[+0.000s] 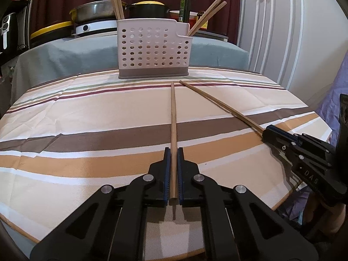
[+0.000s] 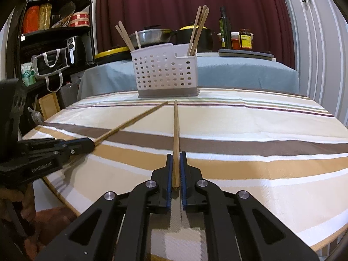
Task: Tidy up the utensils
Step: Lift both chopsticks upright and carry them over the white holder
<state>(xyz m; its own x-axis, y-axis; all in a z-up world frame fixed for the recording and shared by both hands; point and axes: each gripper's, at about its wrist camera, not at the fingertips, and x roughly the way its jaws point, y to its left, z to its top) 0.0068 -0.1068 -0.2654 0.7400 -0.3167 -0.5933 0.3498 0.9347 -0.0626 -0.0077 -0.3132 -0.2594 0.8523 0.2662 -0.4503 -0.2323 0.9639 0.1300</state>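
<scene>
While the left hand-held gripper (image 1: 173, 152) pinches one wooden chopstick (image 1: 173, 117) between its blue-padded fingers (image 1: 167, 169), the right hand-held gripper (image 2: 176, 156) pinches a second chopstick (image 2: 175, 130) near its thick end; both sticks point forward over the striped cloth of the bench (image 1: 87, 117) toward a white perforated utensil holder (image 1: 152, 47) that stands upright at the far edge; their thin tips lie near each other just in front of the holder's grey base, apart from it; whether the sticks rest on the cloth or hang above it I cannot tell; in the holder, one bunch of chopsticks (image 1: 115, 0) stands in the left compartment and another bunch (image 1: 208, 15) leans out of the lower right compartment; behind it, on a grey-blue covered surface, sit a metal pan (image 1: 93, 10), a black pot with a yellow lid (image 1: 150, 7) and a dark bottle (image 1: 184, 4).
</scene>
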